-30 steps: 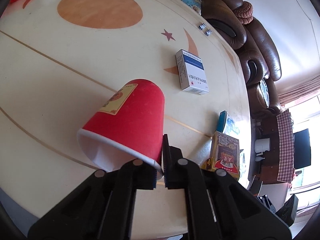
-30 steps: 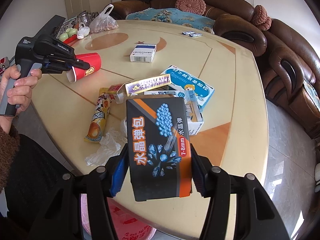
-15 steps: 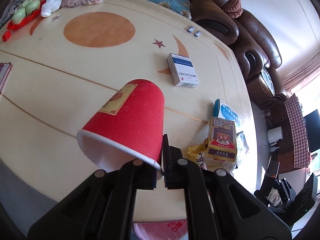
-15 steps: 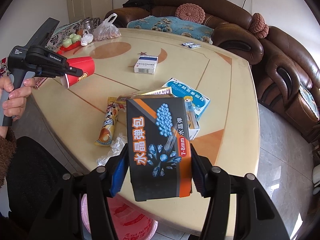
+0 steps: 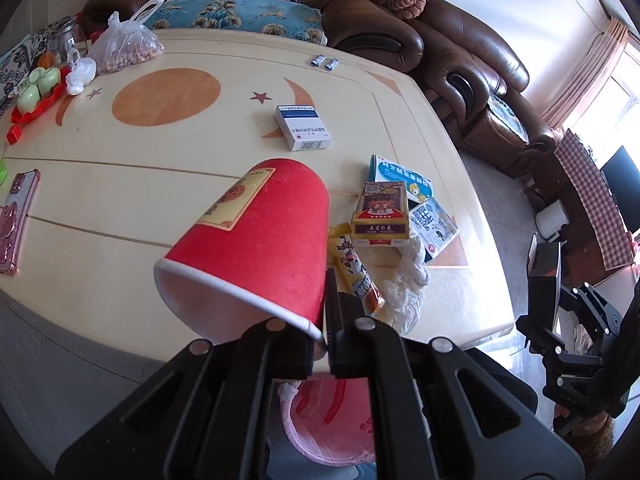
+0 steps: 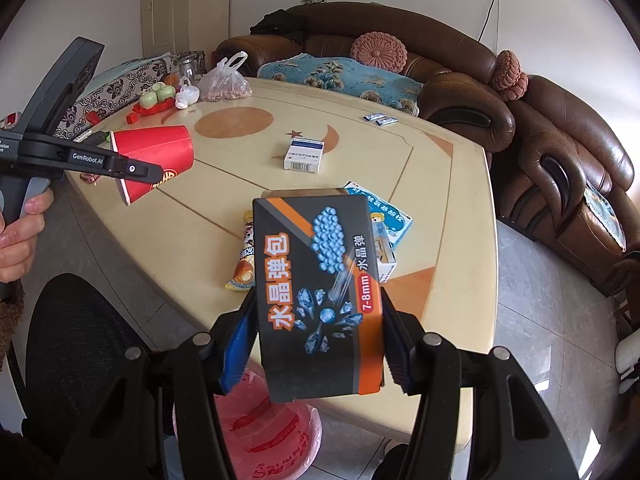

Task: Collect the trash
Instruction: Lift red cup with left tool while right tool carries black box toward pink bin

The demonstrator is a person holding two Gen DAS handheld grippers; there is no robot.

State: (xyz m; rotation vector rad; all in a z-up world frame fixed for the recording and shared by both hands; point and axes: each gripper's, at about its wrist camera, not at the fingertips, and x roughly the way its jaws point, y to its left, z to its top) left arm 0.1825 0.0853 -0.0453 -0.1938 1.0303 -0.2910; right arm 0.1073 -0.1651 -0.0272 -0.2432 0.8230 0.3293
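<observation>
My left gripper (image 5: 326, 320) is shut on the rim of a red paper cup (image 5: 256, 240) and holds it tilted in the air over the table's near edge; the gripper (image 6: 156, 170) and the cup (image 6: 160, 152) also show in the right wrist view. My right gripper (image 6: 316, 344) is shut on a black and orange box (image 6: 320, 292), held above the table's edge. A pink-bagged bin (image 6: 268, 436) stands on the floor below both grippers, also in the left wrist view (image 5: 332, 420).
On the cream table (image 5: 120, 200) lie a white medicine box (image 5: 304, 132), a red and gold box (image 5: 380, 212), blue boxes (image 5: 400, 178), a snack wrapper (image 5: 356, 272), crumpled white plastic (image 5: 404, 284) and a pink phone (image 5: 16, 220). A brown sofa (image 6: 560, 152) rings the table.
Both grippers have drawn back from the table with their loads, towards the near edge. The pink bin has come further into view below them.
</observation>
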